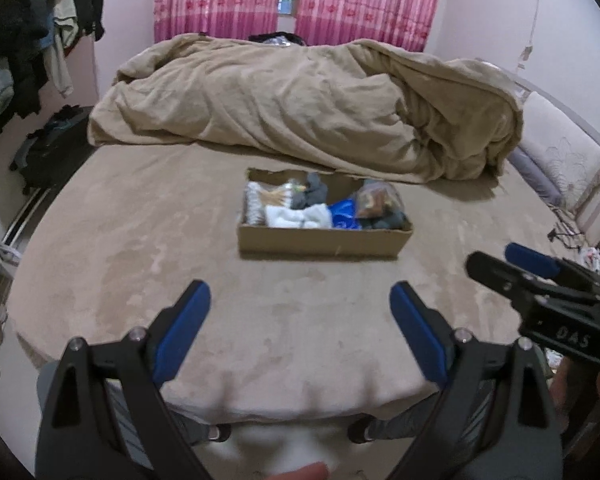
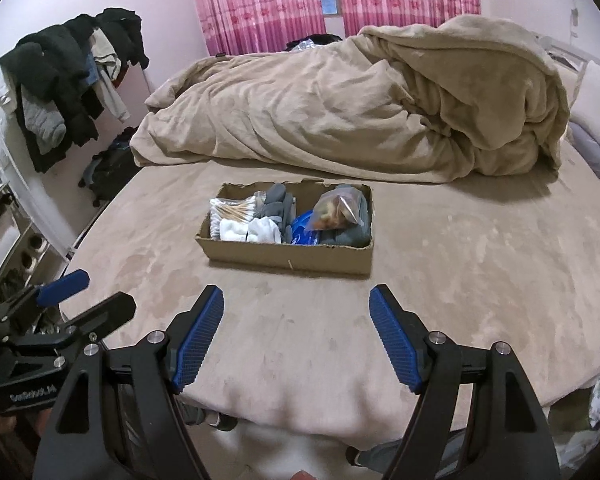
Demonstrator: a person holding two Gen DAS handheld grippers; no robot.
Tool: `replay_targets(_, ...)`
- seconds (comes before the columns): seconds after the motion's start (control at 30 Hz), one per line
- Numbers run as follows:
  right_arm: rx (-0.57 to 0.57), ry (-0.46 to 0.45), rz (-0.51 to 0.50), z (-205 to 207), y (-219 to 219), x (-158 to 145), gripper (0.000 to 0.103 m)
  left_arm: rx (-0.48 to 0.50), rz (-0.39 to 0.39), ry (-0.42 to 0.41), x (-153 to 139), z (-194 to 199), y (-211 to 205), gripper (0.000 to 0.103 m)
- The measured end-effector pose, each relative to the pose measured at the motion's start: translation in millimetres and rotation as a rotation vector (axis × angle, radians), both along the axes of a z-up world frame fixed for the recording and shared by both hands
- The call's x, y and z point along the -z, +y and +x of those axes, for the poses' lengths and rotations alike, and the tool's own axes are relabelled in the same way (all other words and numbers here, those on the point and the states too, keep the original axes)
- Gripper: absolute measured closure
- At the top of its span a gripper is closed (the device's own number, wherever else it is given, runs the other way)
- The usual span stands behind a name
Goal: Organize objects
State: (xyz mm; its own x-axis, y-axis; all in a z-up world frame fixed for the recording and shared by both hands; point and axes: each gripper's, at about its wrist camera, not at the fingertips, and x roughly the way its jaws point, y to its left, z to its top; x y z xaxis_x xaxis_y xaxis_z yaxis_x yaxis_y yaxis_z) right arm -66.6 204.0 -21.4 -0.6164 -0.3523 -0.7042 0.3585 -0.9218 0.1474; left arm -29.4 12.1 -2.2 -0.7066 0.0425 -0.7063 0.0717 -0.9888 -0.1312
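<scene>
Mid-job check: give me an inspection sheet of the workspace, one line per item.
Surface: bed with tan sheet, bare around the box.
Job's things: cardboard box holding cotton swabs, white socks, grey socks, snack bag, blue packet.
Clutter: bunched blanket behind the box.
Grippers: left gripper and right gripper both open, empty, short of the box.
Cables: dark cable at the bed's right edge.
Surroundings: pink curtains, hung clothes.
</scene>
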Motion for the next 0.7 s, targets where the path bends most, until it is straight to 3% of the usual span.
replay_targets(0.7, 0.007, -0.02, -0.01, 1.8, 2.9, 3.1, 0.025, -0.008, -0.014, 0.01, -1.6, -5.2, -5.8, 0.011)
